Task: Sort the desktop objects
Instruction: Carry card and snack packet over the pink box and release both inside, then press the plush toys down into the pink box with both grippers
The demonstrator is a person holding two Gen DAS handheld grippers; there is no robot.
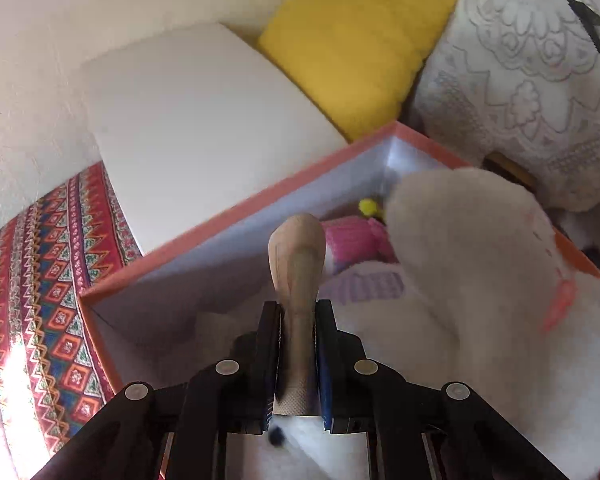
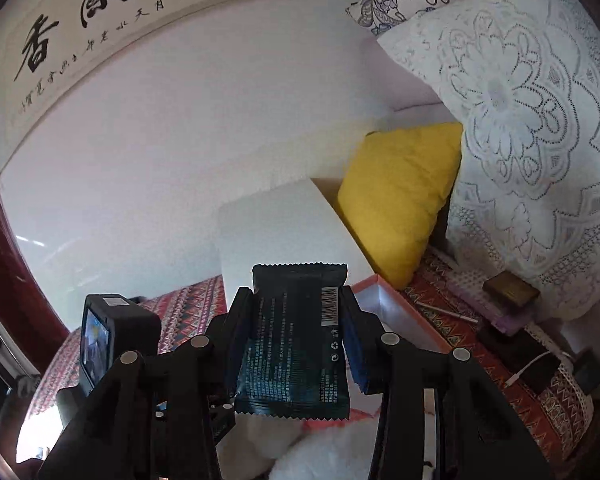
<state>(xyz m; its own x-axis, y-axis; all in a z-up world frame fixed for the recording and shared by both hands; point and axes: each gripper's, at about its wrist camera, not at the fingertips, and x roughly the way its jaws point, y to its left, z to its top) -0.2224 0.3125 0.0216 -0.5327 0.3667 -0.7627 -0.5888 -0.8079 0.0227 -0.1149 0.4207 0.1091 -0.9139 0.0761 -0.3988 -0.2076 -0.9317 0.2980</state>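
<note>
Left tongs (image 1: 298, 312) clamped on a wooden-handled tool (image 1: 298, 264) above an orange-rimmed box (image 1: 228, 212) holding a white plush toy (image 1: 472, 264), right tongs (image 2: 294, 308) gripping a dark foil packet (image 2: 294, 344)

In the right wrist view, a long pale calligraphy scroll (image 2: 100, 36) on the wall curves across the upper left of the frame. It carries large black brush characters, among them 香 at the far left and 蘭 beside it, with a row of much smaller characters below, too small to read. At lower centre, the dark green foil sachet (image 2: 296, 340) bears a white barcode, recycling symbols and blocks of fine print, illegible. The left wrist view shows no readable text.
</note>
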